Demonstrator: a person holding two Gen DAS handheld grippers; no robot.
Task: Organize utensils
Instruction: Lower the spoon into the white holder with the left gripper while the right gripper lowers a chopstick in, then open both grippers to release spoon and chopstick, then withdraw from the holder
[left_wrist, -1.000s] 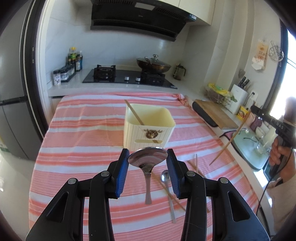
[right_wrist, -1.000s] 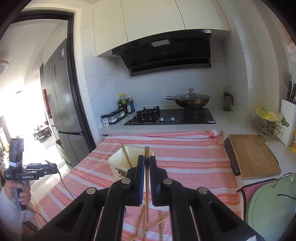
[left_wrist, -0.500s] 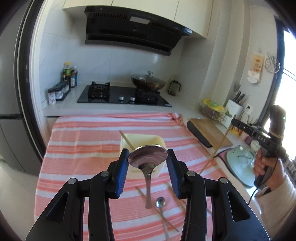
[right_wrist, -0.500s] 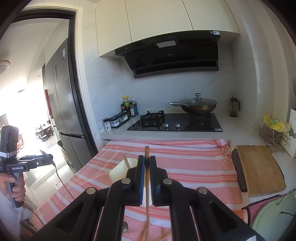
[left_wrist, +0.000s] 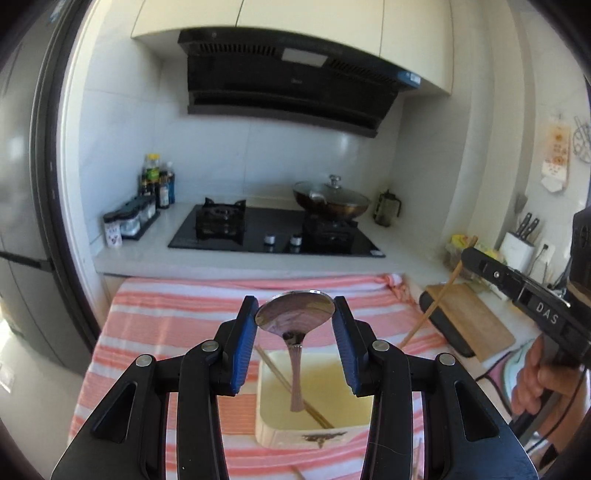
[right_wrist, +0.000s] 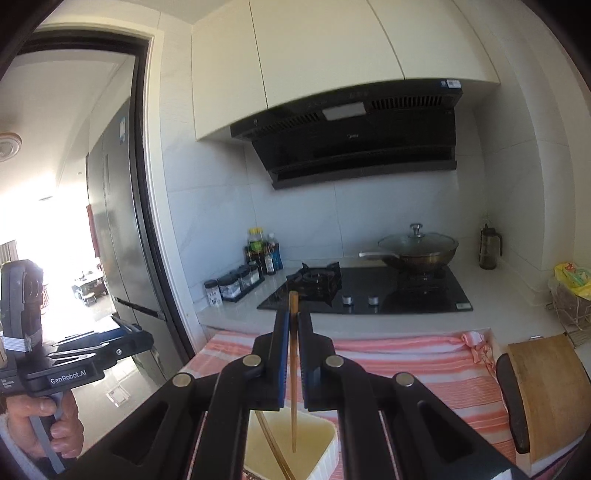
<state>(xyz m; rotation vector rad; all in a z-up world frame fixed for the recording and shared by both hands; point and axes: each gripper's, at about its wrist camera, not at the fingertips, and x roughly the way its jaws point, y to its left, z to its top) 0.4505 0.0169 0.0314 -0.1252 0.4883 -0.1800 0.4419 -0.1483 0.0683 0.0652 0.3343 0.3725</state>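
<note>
My left gripper (left_wrist: 294, 320) is shut on the bowl of a metal spoon (left_wrist: 295, 317); the handle hangs down over the open cream utensil box (left_wrist: 354, 434) on the striped cloth. A chopstick (left_wrist: 284, 380) leans inside the box. My right gripper (right_wrist: 293, 321) is shut on a wooden chopstick (right_wrist: 293, 387) held upright, its lower tip above the same box (right_wrist: 325, 456), where another chopstick (right_wrist: 271, 446) leans. The right gripper with its chopstick (left_wrist: 436, 295) shows at the right of the left wrist view.
A pink striped tablecloth (left_wrist: 166, 314) covers the table. A wooden cutting board (right_wrist: 546, 384) lies at the right. Behind are the black stove (left_wrist: 273, 232), a lidded wok (left_wrist: 330, 201) and spice jars (left_wrist: 129, 221). A loose chopstick (left_wrist: 299, 472) lies in front of the box.
Both grippers have risen and moved forward over the box. The spoon handle and the chopstick tip now hang above its opening. The loose spoon and chopsticks on the cloth dropped out of view.
</note>
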